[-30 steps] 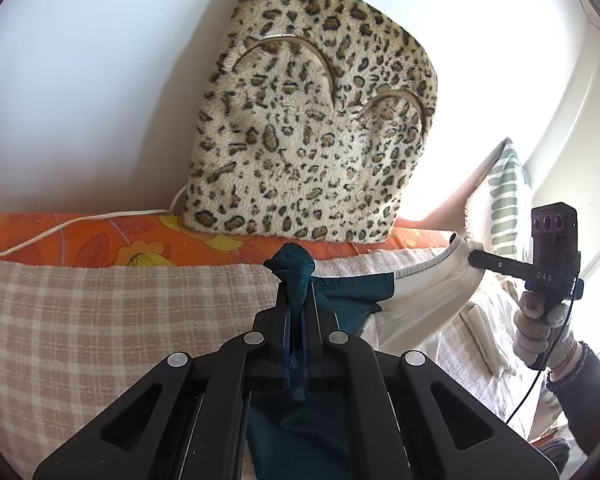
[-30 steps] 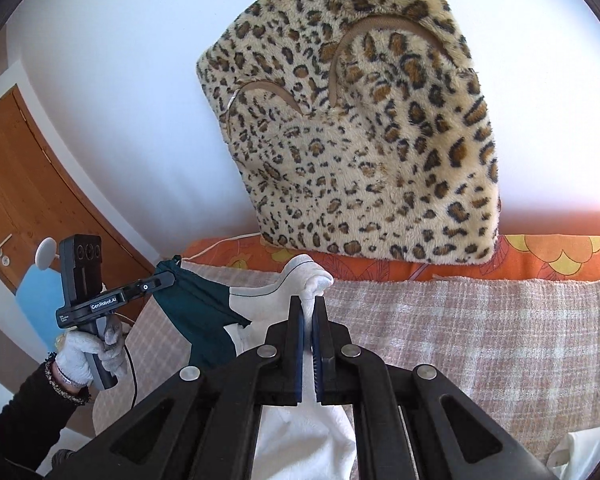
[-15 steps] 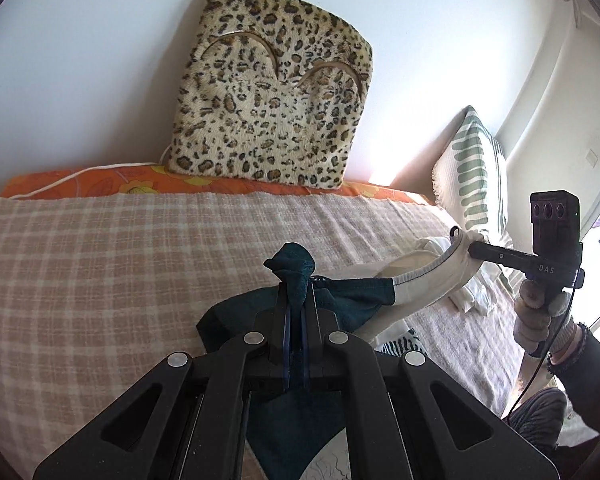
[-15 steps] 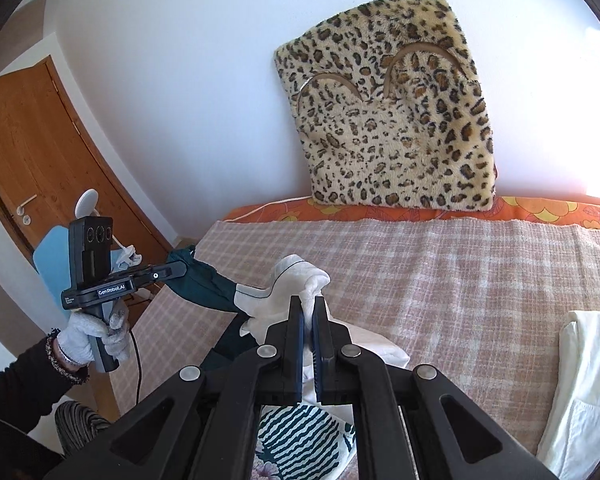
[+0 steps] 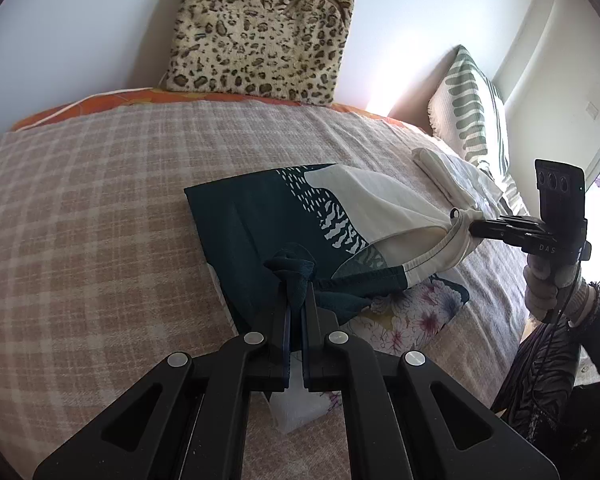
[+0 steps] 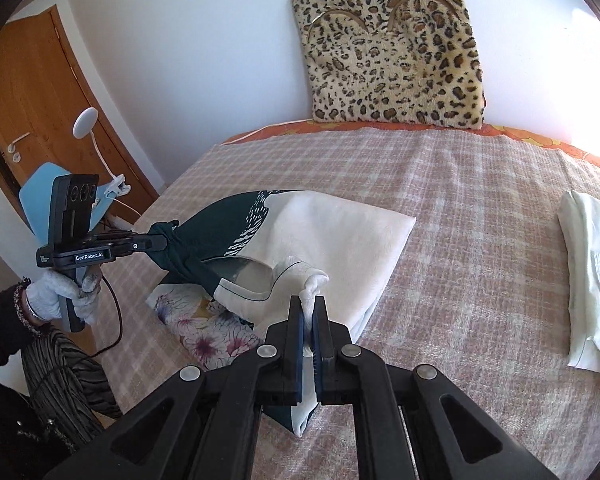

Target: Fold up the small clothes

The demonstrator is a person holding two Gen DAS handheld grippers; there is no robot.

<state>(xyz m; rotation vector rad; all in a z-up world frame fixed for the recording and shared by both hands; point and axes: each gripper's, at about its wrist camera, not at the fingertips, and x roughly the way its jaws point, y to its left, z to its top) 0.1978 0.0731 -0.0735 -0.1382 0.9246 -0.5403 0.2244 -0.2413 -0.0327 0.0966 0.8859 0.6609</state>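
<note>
A small garment (image 5: 312, 216), dark teal on one side, white on the other, with a floral print part, lies partly on the checked bed cover. My left gripper (image 5: 296, 280) is shut on a bunched teal corner. My right gripper (image 6: 310, 300) is shut on a bunched white corner of the same garment (image 6: 320, 236). Both corners are held a little above the bed, and the far half lies flat. The right gripper also shows in the left wrist view (image 5: 476, 228), the left gripper in the right wrist view (image 6: 162, 240).
A leopard-print cushion (image 5: 260, 32) leans on the wall at the bed's far edge. Folded white clothes (image 6: 592, 280) lie at the right of the bed (image 6: 460, 184). A striped pillow (image 5: 472, 112) stands at the head. A wooden door (image 6: 32, 112) is to the left.
Both grippers came down and back from the raised position, laying the garment's far half flat on the bed. Both stay shut on their corners.
</note>
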